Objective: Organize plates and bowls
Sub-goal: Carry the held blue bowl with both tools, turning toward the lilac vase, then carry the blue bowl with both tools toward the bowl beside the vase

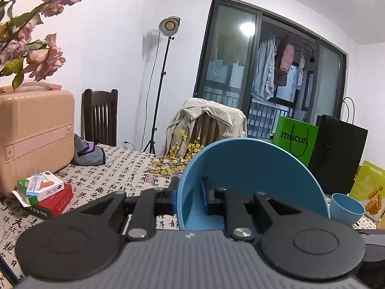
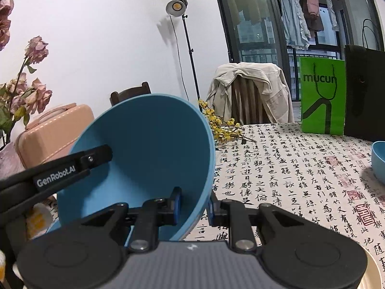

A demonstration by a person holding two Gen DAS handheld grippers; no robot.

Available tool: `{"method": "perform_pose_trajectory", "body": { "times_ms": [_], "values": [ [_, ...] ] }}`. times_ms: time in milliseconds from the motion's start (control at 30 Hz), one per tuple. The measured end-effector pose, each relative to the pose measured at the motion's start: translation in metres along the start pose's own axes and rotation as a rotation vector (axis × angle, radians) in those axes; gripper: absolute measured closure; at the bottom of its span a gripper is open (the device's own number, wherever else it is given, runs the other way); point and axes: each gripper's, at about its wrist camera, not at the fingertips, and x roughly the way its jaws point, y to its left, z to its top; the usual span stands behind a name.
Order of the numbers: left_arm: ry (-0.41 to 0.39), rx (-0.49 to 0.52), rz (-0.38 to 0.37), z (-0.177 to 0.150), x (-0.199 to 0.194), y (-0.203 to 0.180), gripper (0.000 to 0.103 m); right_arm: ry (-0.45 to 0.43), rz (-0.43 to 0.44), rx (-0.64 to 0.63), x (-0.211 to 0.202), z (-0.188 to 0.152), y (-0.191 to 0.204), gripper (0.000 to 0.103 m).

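Left tongs: matte black linkage arms on a grey ribbed housing, which carries a small white mark at its front centre. Two large black round covers flank the housing, each with a faint circular groove. Silver pivot screws sit at the base of the inner links; smaller screws sit at the outer joints. The fingers end in blue pads.

Right tongs: identical build, with black links, grey ribbed housing, round black covers, silver pivots and blue pads.

In the right wrist view, one black finger of the left tongs bears white "GenRobot.AI" lettering and a small screw.
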Motion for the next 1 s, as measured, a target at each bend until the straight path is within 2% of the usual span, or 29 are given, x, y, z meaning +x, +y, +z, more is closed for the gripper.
{"method": "perform_pose_trajectory", "body": {
  "times_ms": [1000],
  "values": [
    [-0.014,-0.046,0.055,0.002,-0.007,0.035,0.085,0.021,0.05,-0.054,0.019,0.005,0.033,0.082]
  ]
}}
